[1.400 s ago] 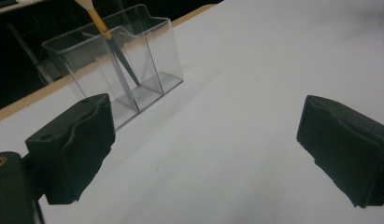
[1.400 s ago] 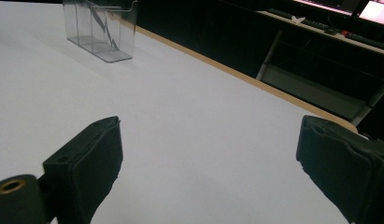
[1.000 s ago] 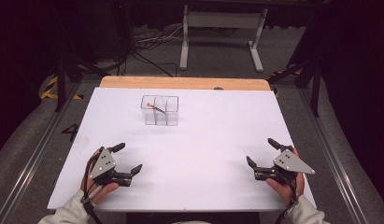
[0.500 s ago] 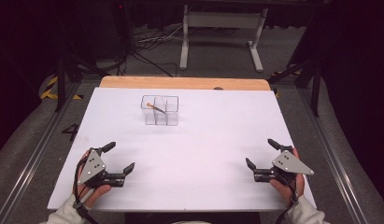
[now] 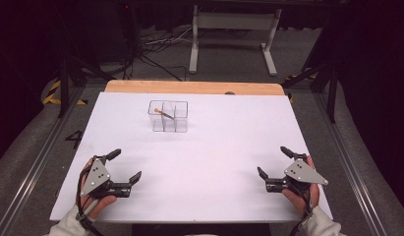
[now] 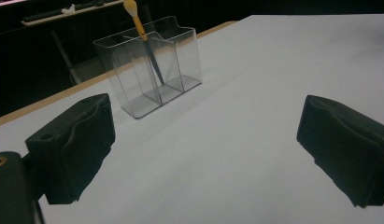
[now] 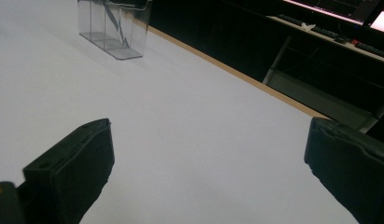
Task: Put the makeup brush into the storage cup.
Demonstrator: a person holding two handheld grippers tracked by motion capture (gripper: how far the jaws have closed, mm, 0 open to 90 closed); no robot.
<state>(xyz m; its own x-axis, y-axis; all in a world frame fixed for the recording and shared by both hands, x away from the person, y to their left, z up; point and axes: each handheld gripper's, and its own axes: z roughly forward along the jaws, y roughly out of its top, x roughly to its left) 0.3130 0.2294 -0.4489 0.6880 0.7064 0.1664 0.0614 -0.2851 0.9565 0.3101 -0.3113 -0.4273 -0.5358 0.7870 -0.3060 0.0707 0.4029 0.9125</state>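
no readable text, labels or numbers

Compared with one second ago, the left gripper (image 5: 125,167) is now farther to the left and a little nearer to the front edge of the white table (image 5: 219,152). Its grey plate sits closer to the table's left edge than before. Most of this shift happens in the first half second; after that it moves only slightly.
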